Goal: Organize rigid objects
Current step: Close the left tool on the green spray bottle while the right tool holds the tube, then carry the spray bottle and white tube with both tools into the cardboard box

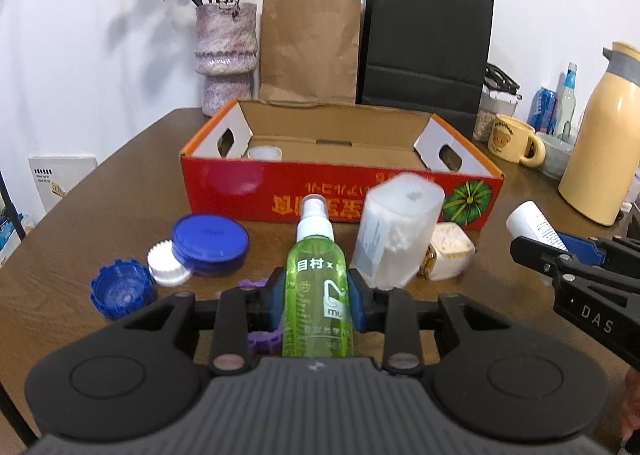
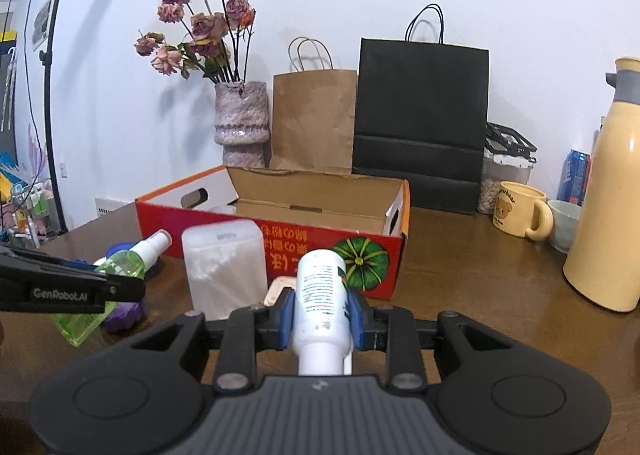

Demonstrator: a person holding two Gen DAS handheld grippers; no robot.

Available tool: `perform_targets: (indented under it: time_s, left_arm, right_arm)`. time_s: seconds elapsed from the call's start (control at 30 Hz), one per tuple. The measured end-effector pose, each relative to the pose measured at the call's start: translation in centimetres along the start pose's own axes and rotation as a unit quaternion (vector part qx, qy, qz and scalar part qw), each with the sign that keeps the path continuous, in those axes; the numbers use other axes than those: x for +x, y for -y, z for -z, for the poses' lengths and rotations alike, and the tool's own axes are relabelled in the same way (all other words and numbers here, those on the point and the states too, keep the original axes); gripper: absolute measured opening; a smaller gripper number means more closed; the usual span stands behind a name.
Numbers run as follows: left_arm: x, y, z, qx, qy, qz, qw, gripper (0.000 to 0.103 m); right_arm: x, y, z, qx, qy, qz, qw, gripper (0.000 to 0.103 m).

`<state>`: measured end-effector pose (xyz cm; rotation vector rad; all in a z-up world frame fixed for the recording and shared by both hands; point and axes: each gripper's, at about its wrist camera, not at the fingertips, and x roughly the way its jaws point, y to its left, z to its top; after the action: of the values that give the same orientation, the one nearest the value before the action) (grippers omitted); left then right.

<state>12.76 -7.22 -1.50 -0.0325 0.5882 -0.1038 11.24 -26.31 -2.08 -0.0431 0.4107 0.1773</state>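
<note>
The translucent green plastic spray bottle with a white nozzle (image 1: 318, 283) is sitting clamped between the blue pads of the left claw (image 1: 318, 295), nozzle pointing ahead toward the open red cardboard box with a pumpkin print (image 1: 340, 195). The white cylindrical plastic bottle with a printed label (image 2: 322, 295) is being gripped the same way by the right claw (image 2: 322, 313), just in front of the box's near wall. Judging by the scene, the tidying is only beginning: the box is holding one pale round container (image 1: 264, 153) and little else, while the tall frosted white box of cotton swabs (image 1: 396, 231), the flat blue round tin (image 1: 210, 239), the white ribbed cap (image 1: 168, 263), the blue ribbed cap (image 1: 122, 289) and a purple piece (image 2: 122, 315) are waiting on the brown wooden surface (image 1: 100, 207). Both claws are hovering side by side above the surface, tilting gently downward toward the box.
</note>
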Motion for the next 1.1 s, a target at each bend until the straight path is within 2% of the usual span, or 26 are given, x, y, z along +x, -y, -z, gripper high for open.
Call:
perform_targets:
  time_s: [0.5, 1.1]
  left_arm:
    - [0.4, -1.2, -5.1, -0.005, 0.04, 0.004, 0.9992, 0.032]
    - [4.3, -2.1, -11.0, -0.037, 0.068, 0.0, 0.997, 0.032]
  right_arm:
    - [1.5, -0.6, -4.3, -0.003, 0.029, 0.001, 1.0, 0.027]
    - [6.4, -1.3, -9.5, 0.005, 0.054, 0.001, 0.999, 0.027]
